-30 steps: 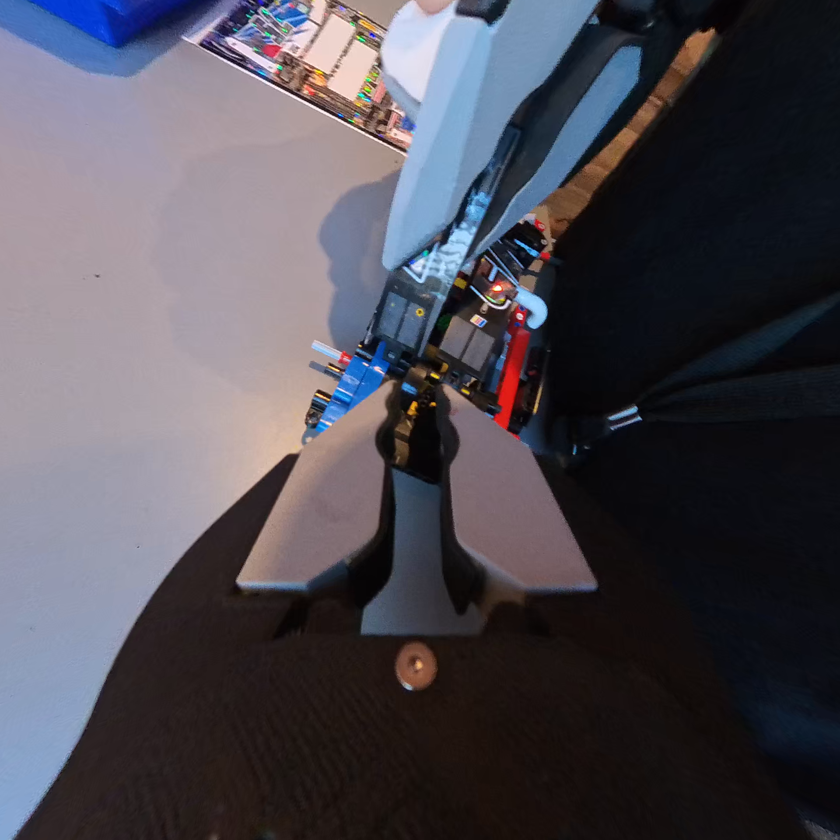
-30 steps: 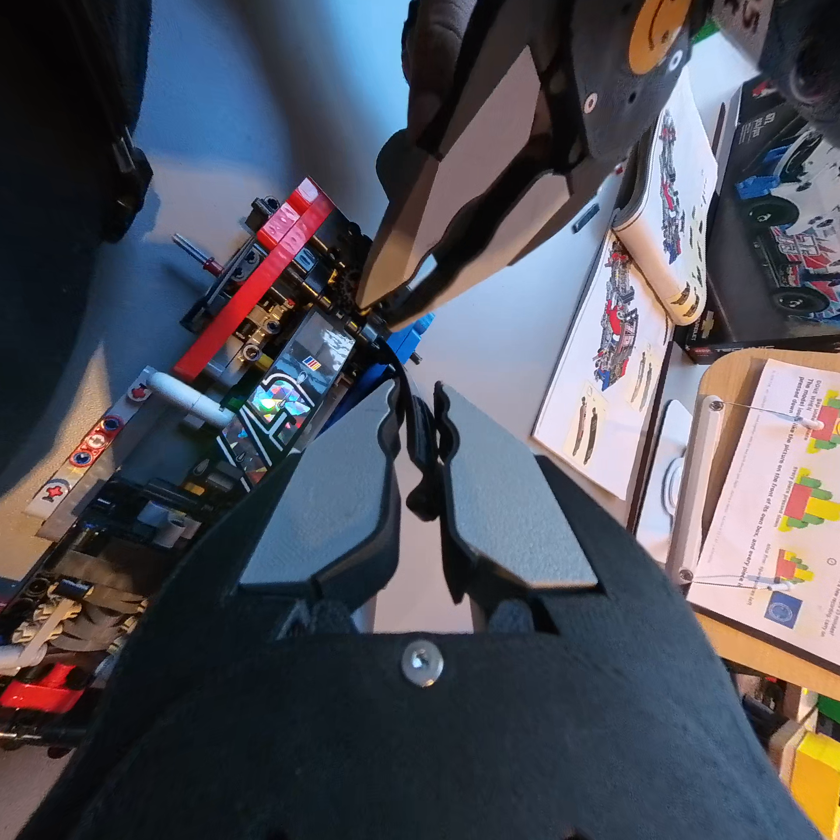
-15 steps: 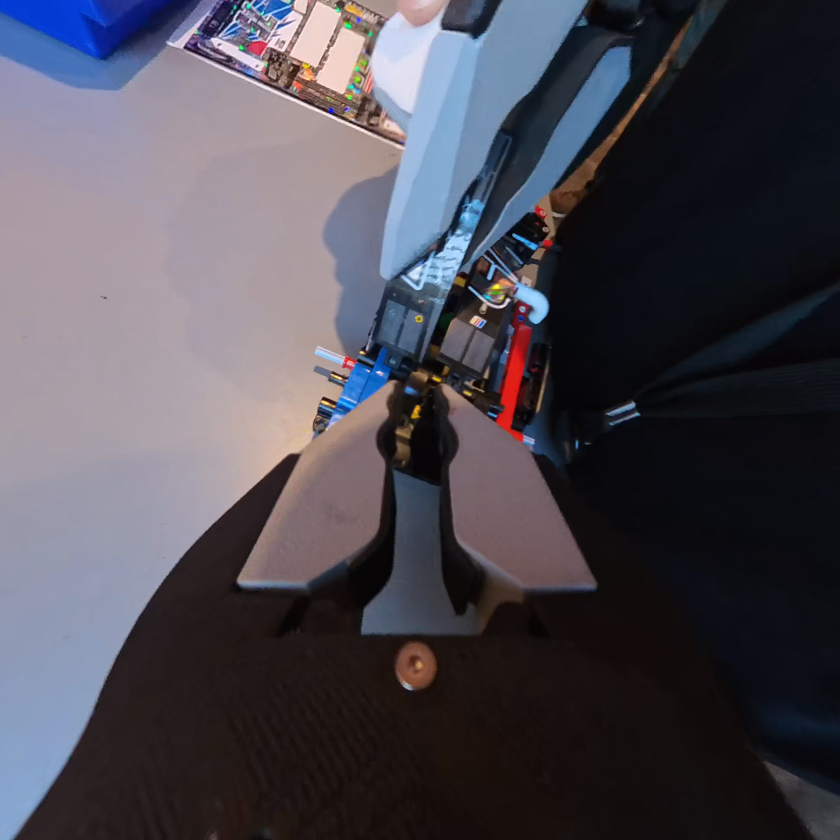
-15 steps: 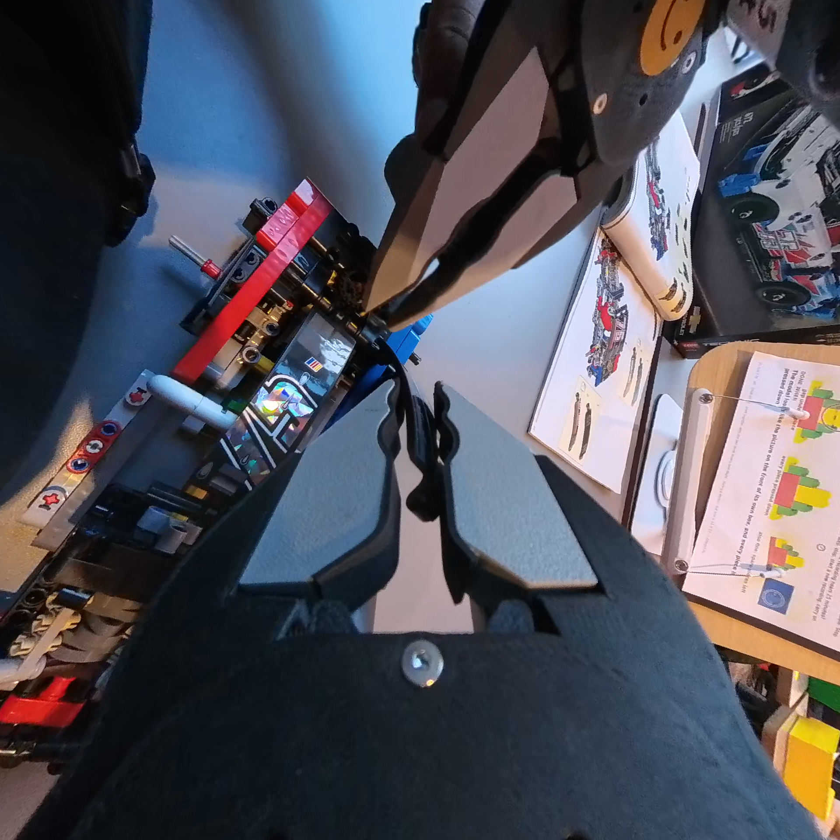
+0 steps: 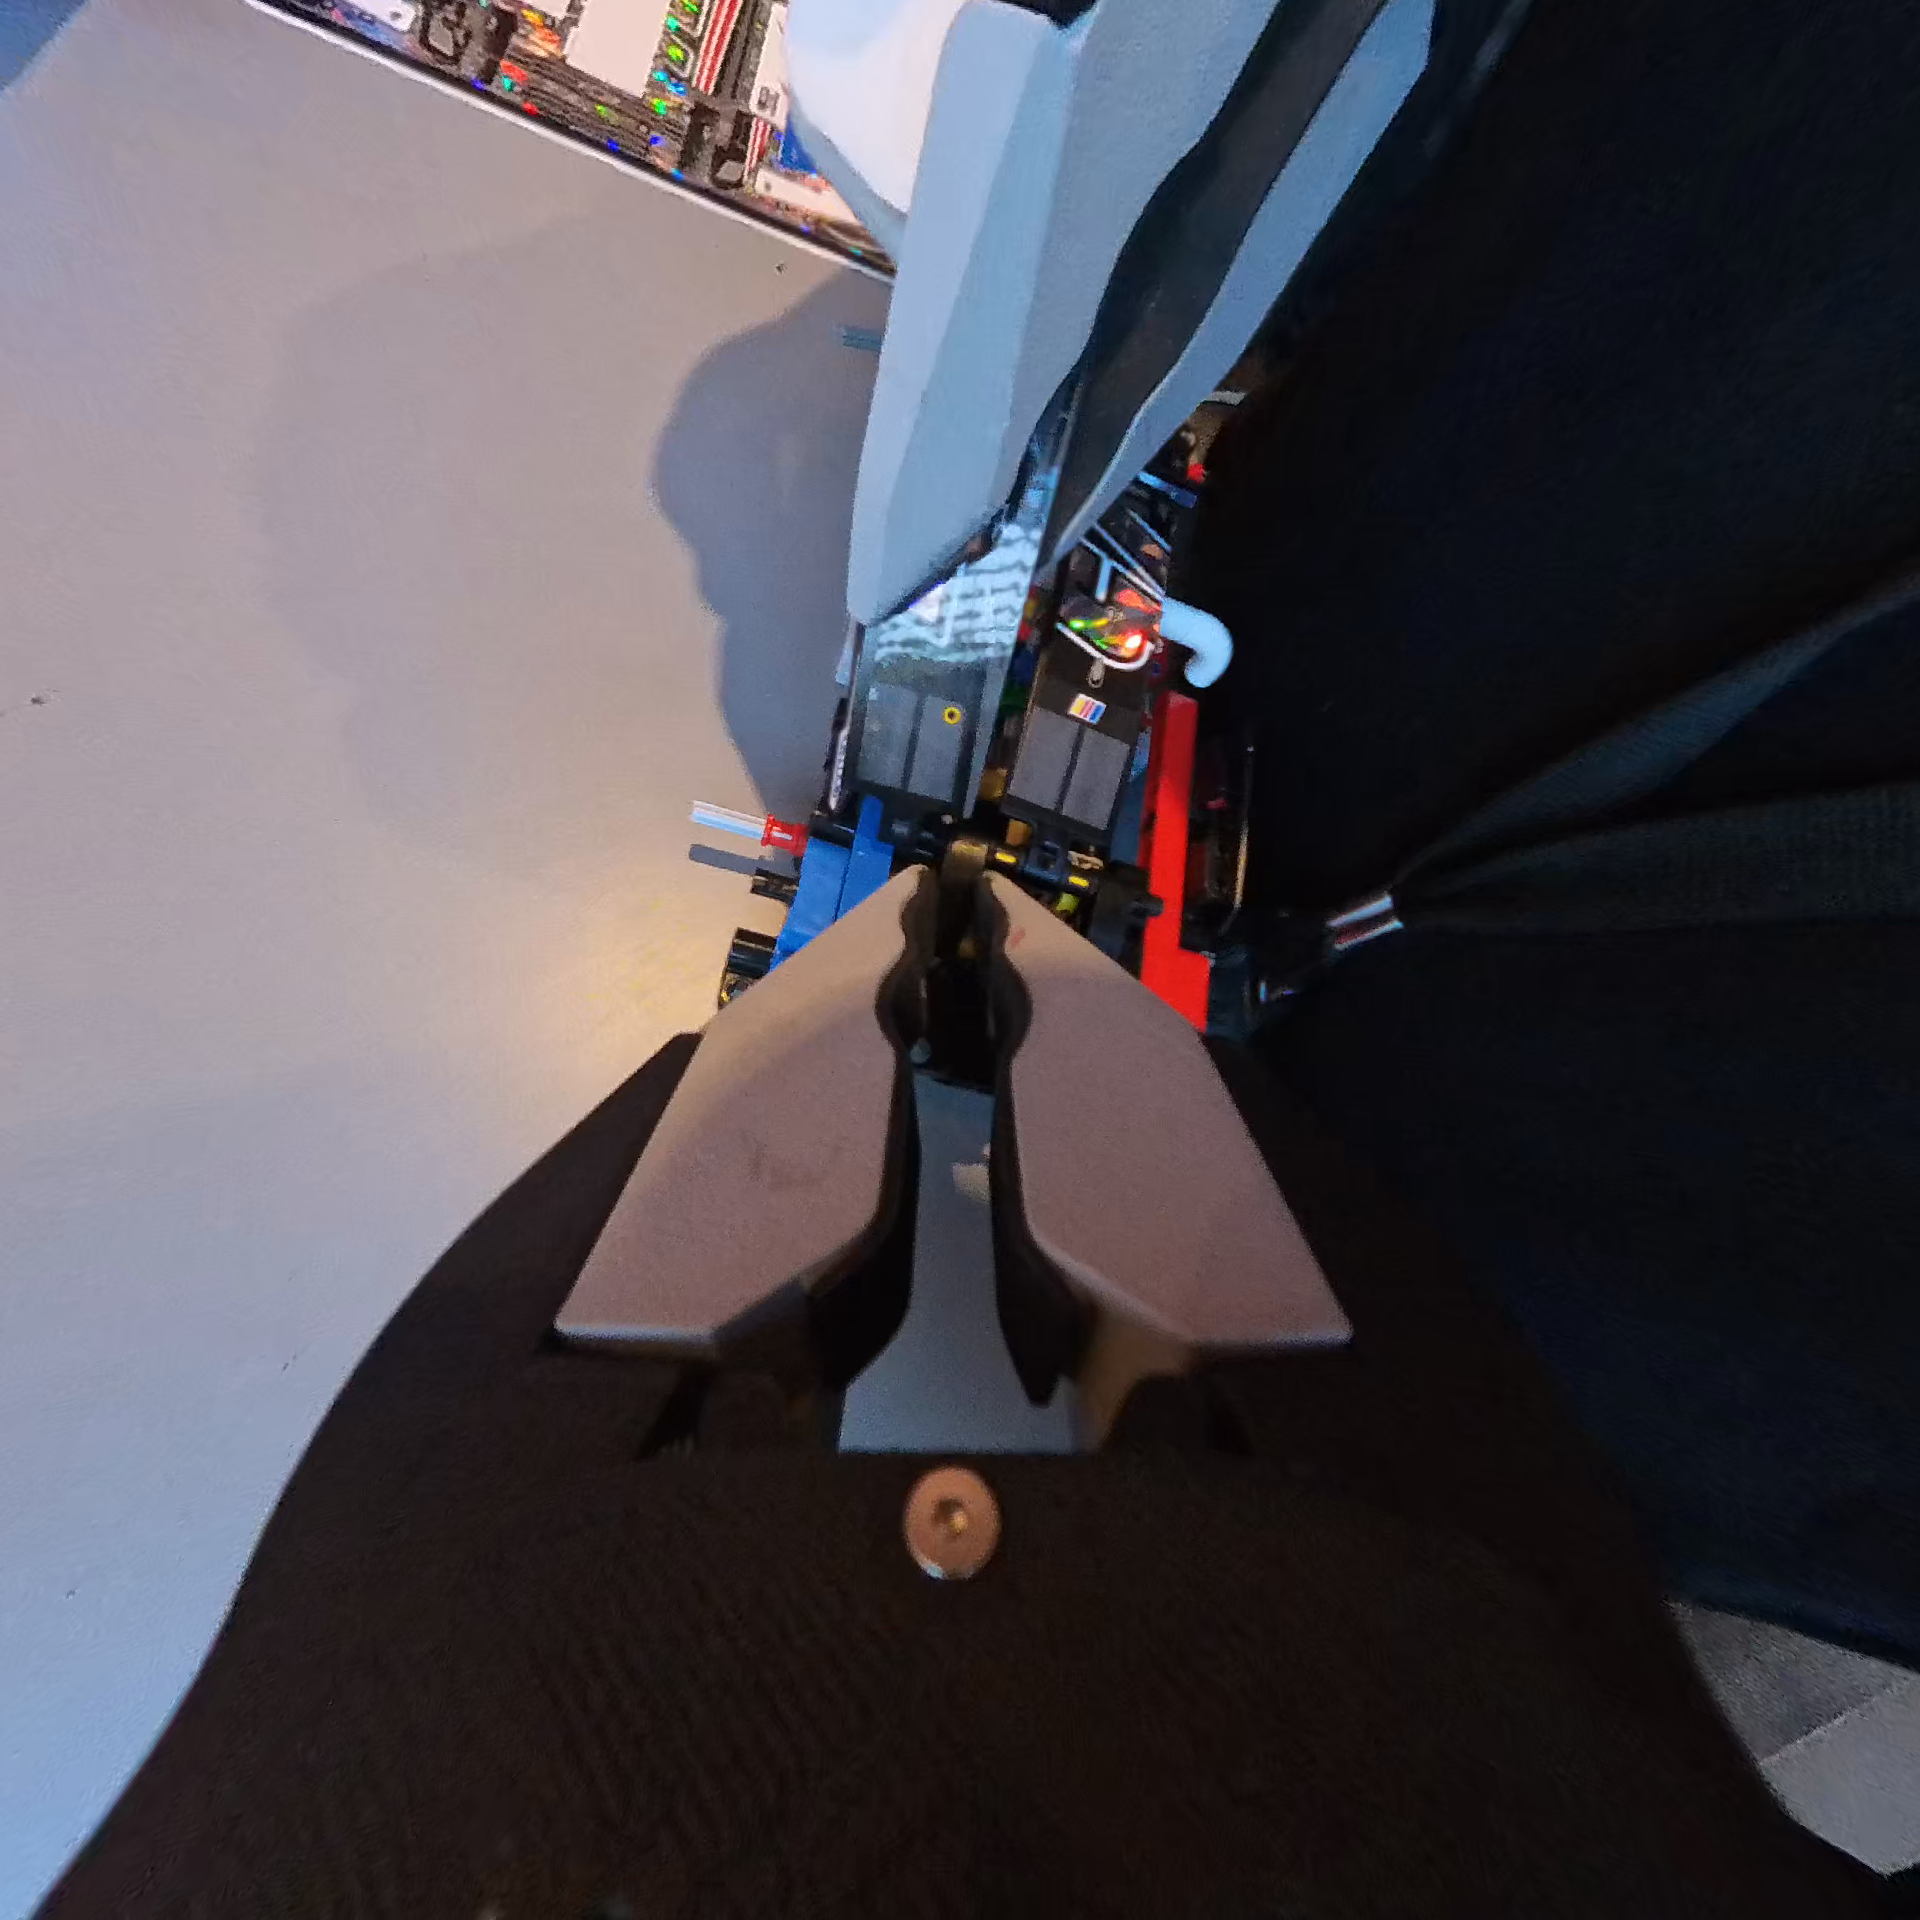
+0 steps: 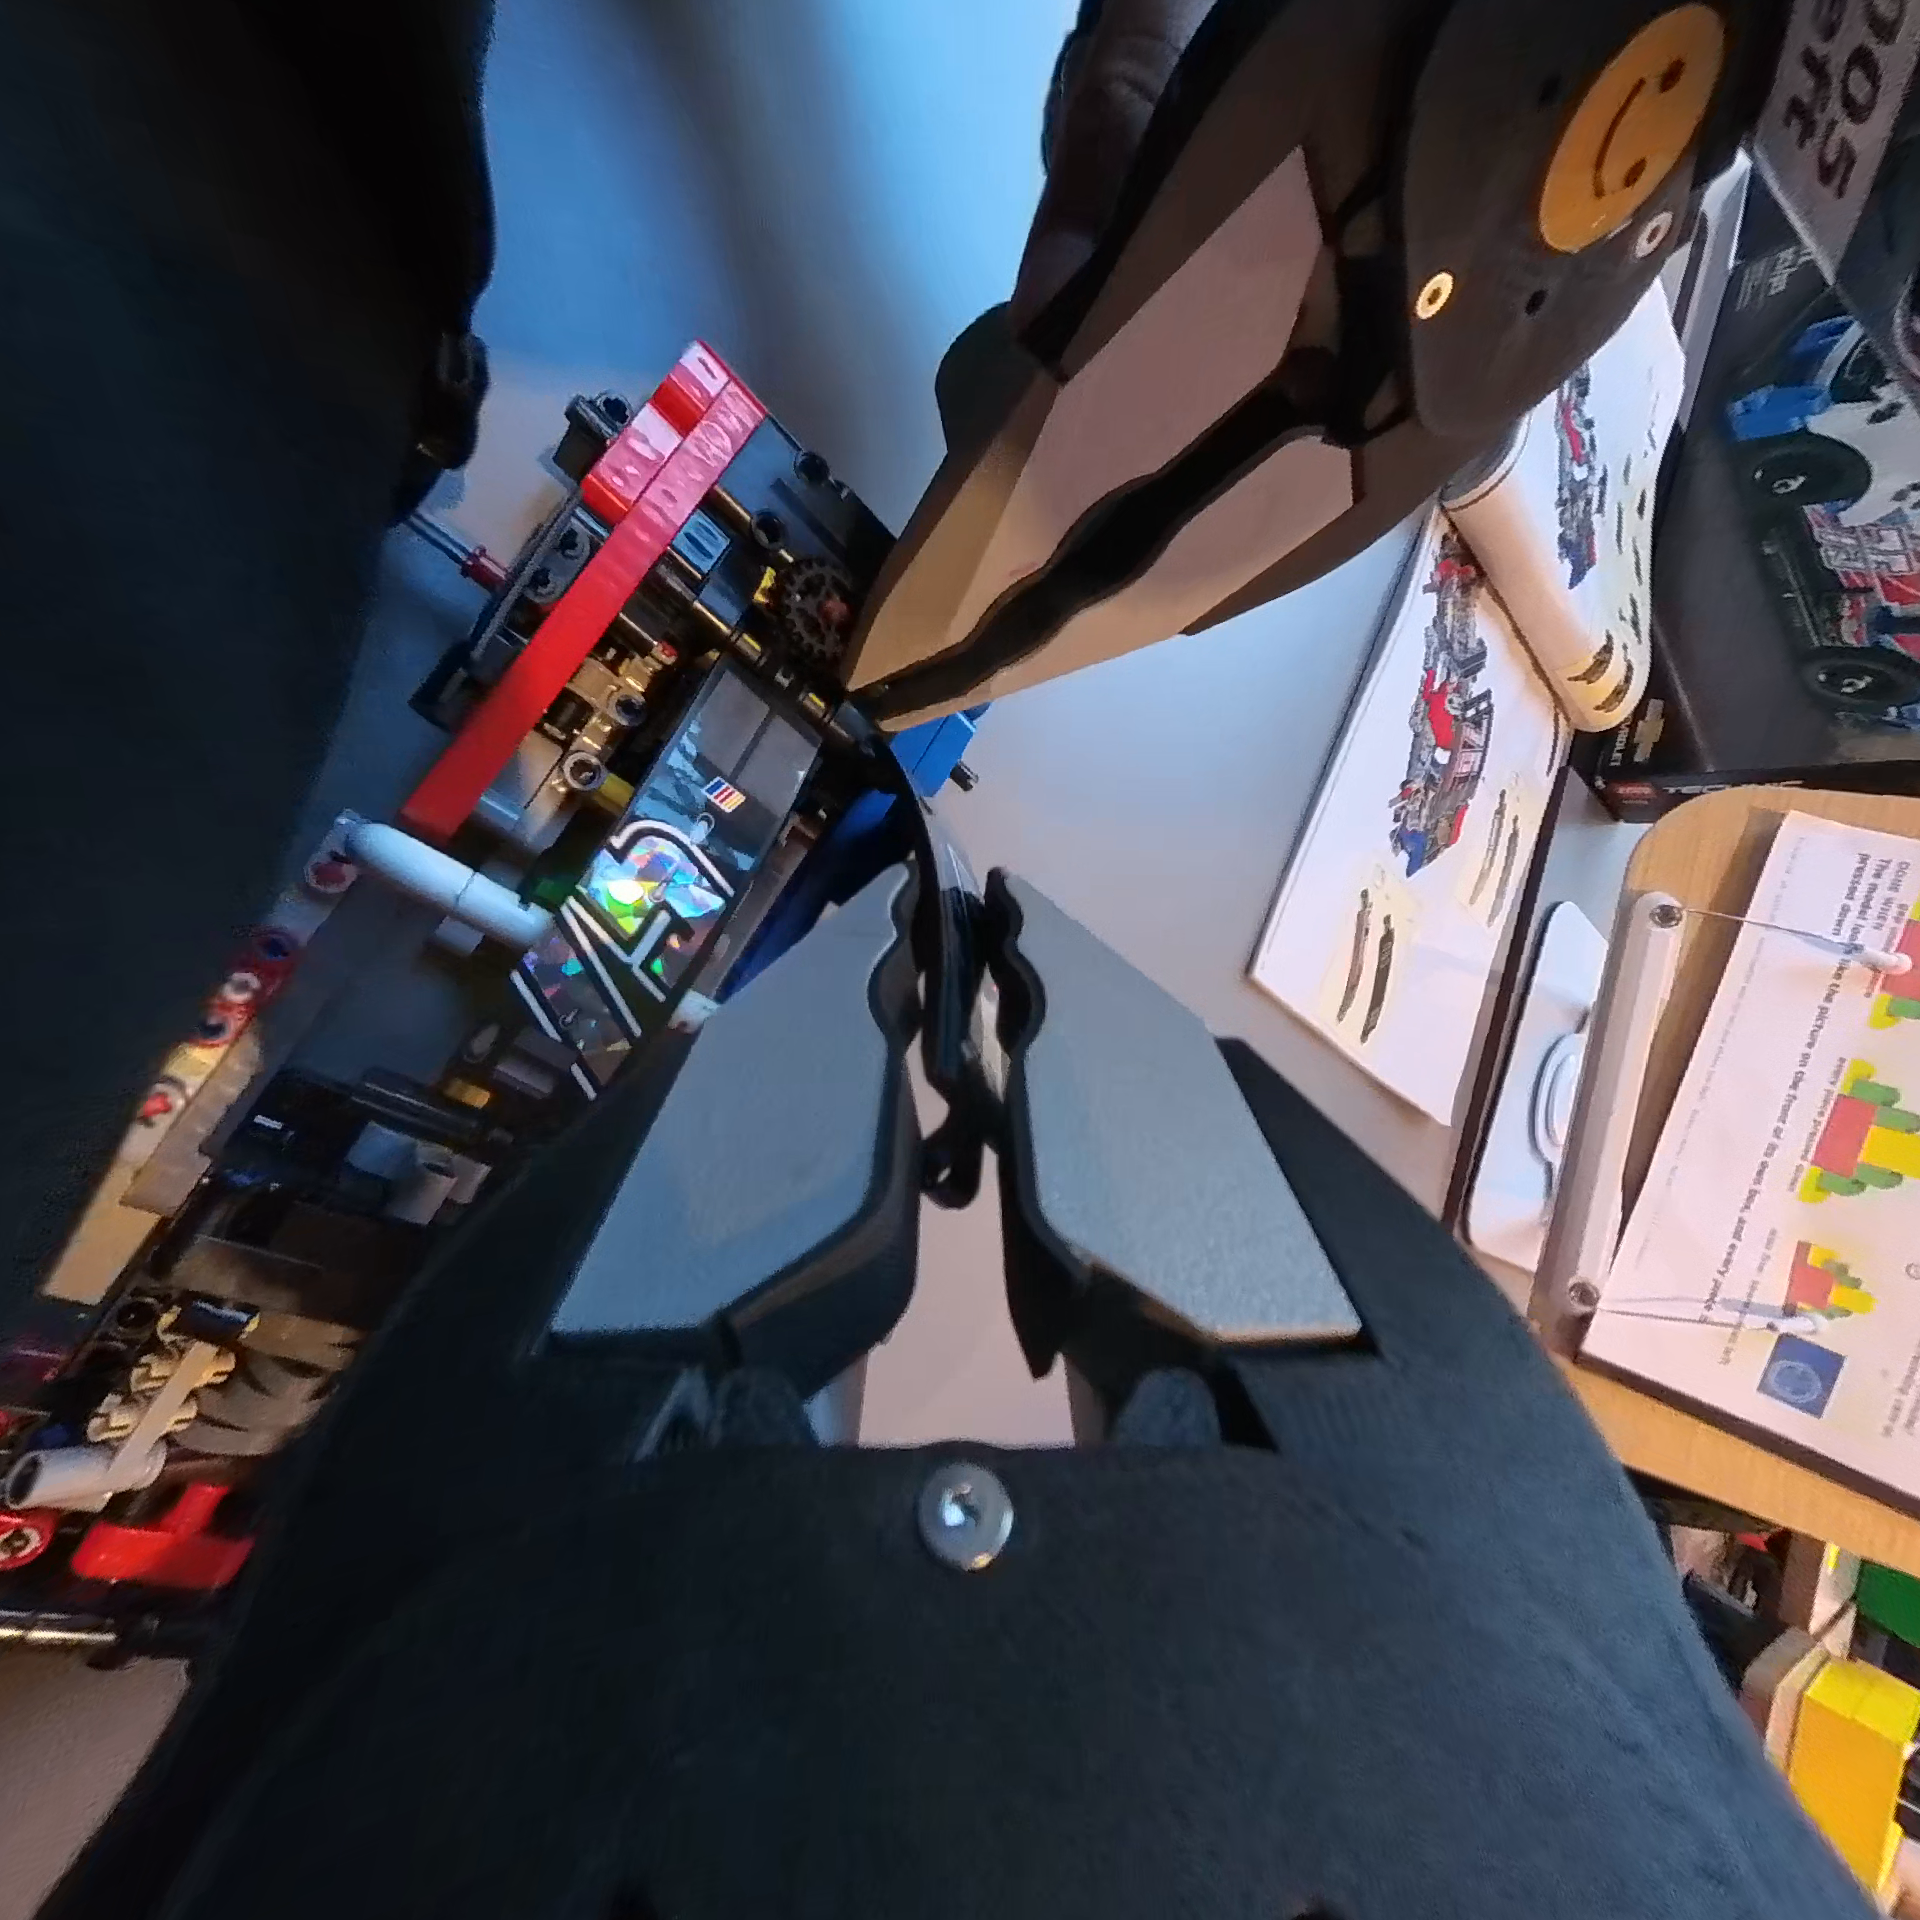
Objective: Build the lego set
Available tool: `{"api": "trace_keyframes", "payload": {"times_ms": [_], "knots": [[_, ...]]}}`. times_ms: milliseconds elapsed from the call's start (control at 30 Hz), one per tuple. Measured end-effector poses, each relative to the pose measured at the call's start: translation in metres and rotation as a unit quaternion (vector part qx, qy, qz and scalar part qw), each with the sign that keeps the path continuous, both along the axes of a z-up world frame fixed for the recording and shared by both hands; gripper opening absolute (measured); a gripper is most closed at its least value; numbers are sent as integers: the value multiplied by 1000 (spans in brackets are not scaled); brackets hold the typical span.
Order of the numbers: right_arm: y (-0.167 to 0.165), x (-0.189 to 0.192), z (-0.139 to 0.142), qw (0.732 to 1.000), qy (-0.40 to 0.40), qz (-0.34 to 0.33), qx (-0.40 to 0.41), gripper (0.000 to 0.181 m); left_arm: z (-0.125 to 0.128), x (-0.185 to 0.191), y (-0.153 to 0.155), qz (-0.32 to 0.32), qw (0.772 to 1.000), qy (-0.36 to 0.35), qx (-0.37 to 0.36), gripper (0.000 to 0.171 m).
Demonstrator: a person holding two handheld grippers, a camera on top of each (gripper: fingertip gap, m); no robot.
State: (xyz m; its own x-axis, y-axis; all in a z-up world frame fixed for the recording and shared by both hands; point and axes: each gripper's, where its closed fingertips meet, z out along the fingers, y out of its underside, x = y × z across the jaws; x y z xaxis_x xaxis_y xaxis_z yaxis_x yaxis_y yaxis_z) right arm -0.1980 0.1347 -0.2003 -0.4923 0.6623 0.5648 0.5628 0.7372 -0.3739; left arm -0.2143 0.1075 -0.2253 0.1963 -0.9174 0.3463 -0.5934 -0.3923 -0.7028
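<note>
The partly built lego car (image 6: 582, 665), with black panels, a red beam and blue parts, lies tilted on the grey table. My right gripper (image 6: 951, 883) is shut on a thin black curved piece (image 6: 940, 997) at the car's near edge. My left gripper (image 6: 873, 701) comes in from the upper right, its tips pinched at the car's edge beside a small black gear (image 6: 810, 603). In the left wrist view my left gripper (image 5: 961, 883) is shut on a small dark part (image 5: 961, 862) of the car (image 5: 1081, 769). The right gripper (image 5: 966, 571) reaches down from above onto the car.
An open instruction booklet (image 6: 1455, 831), a dark box with a car picture (image 6: 1818, 520) and a wooden board with a printed sheet (image 6: 1766, 1143) lie to the right. Yellow bricks (image 6: 1849, 1766) are at lower right. A sticker sheet (image 5: 623, 62) lies far off. Dark clothing (image 5: 1558, 520) is beside the car. Spacing between my two grippers at the tips: around 5 cm.
My left gripper has pushed closer onto the car's edge. The car has turned slightly, so the small gear now shows in the right wrist view. Both grips are unchanged.
</note>
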Motion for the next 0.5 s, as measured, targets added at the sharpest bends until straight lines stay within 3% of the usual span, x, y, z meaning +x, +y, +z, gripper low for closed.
{"api": "trace_keyframes", "payload": {"times_ms": [233, 367, 500], "knots": [[-6, 1, 3, 999, 29, -9, -17, 7, 0, 6, -6, -5, 1000, 3, 3, 4], [-12, -10, 7, 999, -9, 3, 44, 7, 0, 3, -10, 0, 1000, 16, 12, 4], [-14, 5, 1, 1000, -14, 6, 28, 7, 0, 4, -13, 13, 1000, 7, 18, 4]]}}
